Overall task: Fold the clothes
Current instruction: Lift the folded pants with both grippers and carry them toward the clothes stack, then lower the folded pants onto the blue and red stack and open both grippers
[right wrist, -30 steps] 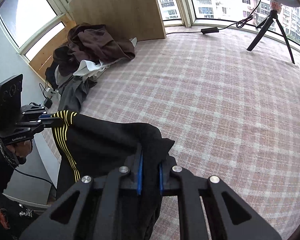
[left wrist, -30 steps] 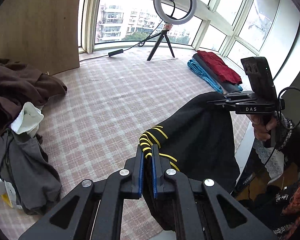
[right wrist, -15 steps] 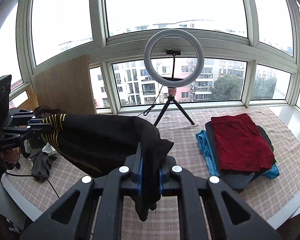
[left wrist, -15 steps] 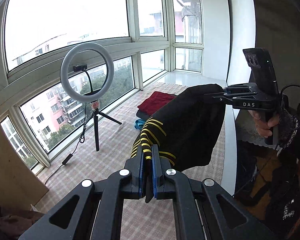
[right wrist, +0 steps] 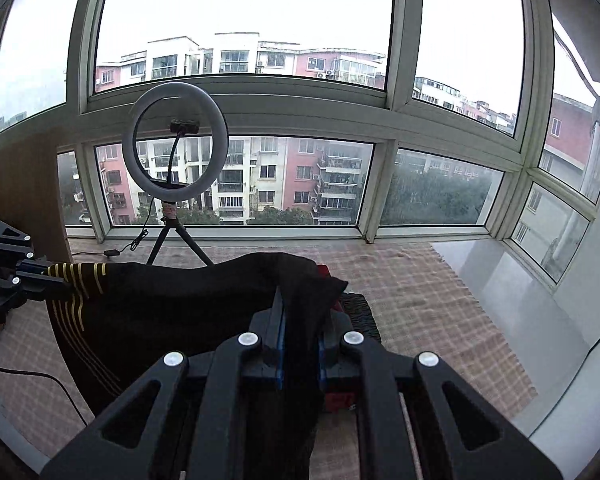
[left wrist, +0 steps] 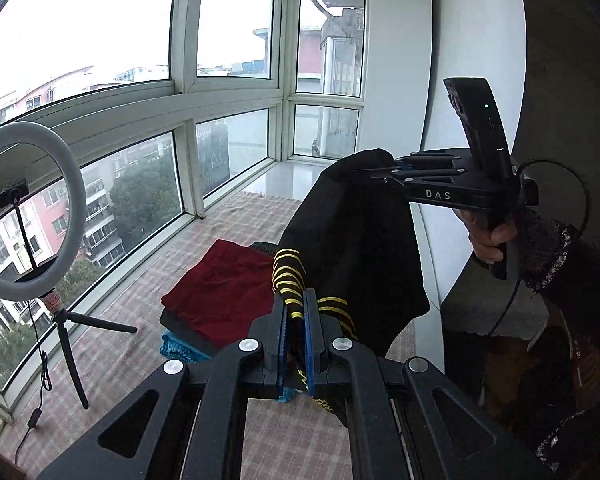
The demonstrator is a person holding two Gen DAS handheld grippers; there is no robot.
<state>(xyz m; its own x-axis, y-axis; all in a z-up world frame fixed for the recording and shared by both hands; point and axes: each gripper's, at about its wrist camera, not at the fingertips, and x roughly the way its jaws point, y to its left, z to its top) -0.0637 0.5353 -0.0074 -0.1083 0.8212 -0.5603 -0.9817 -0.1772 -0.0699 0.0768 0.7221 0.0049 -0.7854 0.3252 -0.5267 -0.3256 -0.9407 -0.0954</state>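
A black garment with yellow stripes (left wrist: 352,240) hangs in the air between my two grippers. My left gripper (left wrist: 295,312) is shut on its striped end. My right gripper (right wrist: 298,312) is shut on its plain black end; it also shows in the left wrist view (left wrist: 396,168), and the left gripper shows in the right wrist view (right wrist: 48,276). The garment (right wrist: 172,304) spans both, above a stack of folded clothes topped by a red piece (left wrist: 224,288).
A checked cloth (right wrist: 440,296) covers the platform by the windows. A ring light on a tripod (right wrist: 176,140) stands at the back; it also shows in the left wrist view (left wrist: 32,216). A cable (right wrist: 28,376) lies at the left. A wooden board (right wrist: 24,192) leans at the far left.
Both grippers have swung right and up with the black garment, away from the pile of unfolded clothes, and now hold it over the folded stack.
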